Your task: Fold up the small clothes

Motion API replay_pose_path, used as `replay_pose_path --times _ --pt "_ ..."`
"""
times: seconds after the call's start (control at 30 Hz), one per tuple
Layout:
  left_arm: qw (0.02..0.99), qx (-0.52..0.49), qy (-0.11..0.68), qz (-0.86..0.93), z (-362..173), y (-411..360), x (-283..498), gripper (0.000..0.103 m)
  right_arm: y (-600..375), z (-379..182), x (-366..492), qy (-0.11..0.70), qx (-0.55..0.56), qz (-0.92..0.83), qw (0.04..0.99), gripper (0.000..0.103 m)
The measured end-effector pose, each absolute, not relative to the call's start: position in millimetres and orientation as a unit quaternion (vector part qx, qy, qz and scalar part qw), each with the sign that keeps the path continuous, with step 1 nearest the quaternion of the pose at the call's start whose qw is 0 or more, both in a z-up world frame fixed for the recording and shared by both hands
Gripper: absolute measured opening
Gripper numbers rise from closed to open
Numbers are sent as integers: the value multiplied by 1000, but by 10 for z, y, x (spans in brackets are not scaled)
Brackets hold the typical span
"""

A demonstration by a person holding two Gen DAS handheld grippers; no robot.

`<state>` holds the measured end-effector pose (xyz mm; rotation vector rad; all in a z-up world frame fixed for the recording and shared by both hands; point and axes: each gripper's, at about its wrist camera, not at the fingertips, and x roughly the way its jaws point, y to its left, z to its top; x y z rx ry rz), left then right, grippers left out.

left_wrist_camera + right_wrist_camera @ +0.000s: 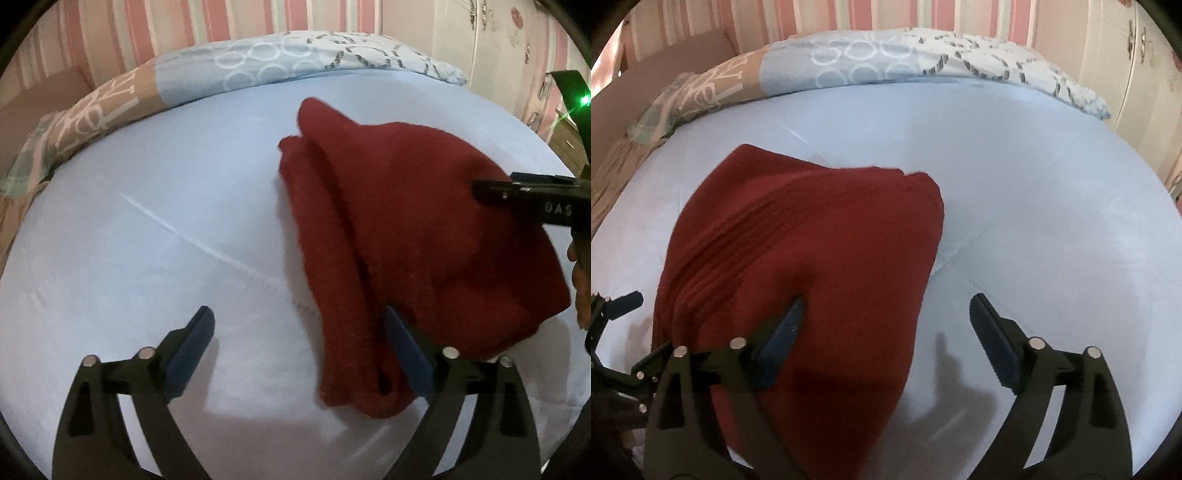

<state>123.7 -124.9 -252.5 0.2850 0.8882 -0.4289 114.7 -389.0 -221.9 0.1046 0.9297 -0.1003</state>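
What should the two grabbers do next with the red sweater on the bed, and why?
Probably bring one gripper back to smooth the top. Both the left gripper and the right gripper are open and hold nothing, and the red sweater already lies folded in layers on the blue sheet. Its top bulges and one rolled edge sticks out, so a gentle press might flatten it.

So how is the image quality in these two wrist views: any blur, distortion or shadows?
Left wrist: heavy fisheye bending, dark corners, red garment soft-edged, green LED glare at right. Right wrist: same barrel distortion, dim, a gripper-shaped shadow on the blue sheet between the fingers.
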Motion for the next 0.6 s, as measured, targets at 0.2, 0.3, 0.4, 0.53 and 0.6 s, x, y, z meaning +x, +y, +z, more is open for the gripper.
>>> replay_pose_path --times 0.2,0.3,0.4,0.53,0.6 --pt "876 163 397 -219 -2623 -1243 1241 102 -4002 -2337 1121 445 74 -40 892 98" --pt "874 156 401 -226 -2617 -1224 1280 102 -3975 -2281 1119 442 68 -33 894 95" --pt "874 148 405 -226 -2505 -1212 1267 102 -3877 -2110 982 427 56 -19 903 90" --pt "878 151 395 -223 -2357 -1174 1150 101 -3578 -1940 605 409 14 3 912 90" --pt "879 150 394 -222 -2342 -1128 1099 101 -3447 -1971 459 412 -16 4 911 91"
